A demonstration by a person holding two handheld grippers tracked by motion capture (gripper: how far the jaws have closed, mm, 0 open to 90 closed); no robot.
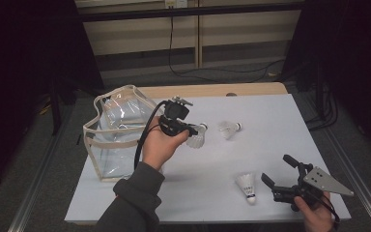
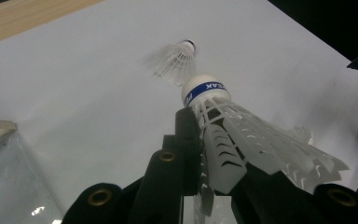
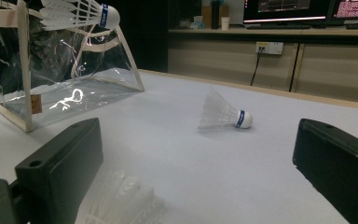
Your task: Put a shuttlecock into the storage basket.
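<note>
My left gripper [image 1: 192, 129] is raised above the table's middle and shut on the skirt of a white shuttlecock [image 1: 196, 137], beside the clear bag [image 1: 118, 130]. In the left gripper view the held shuttlecock [image 2: 242, 135], with a blue band on its cork, points away between the black jaws. A second shuttlecock [image 1: 229, 129] [image 2: 175, 60] lies on the white table beyond it. My right gripper [image 1: 278, 168] rests low at the front right, jaws wide apart. A third shuttlecock [image 1: 247, 186] [image 3: 121, 200] lies just off its left jaw.
The clear plastic bag [image 3: 56, 70] with cream trim stands open-topped at the table's left edge. The white table [image 1: 270, 121] ends in a wooden strip at the back. Dark floor and cables surround it.
</note>
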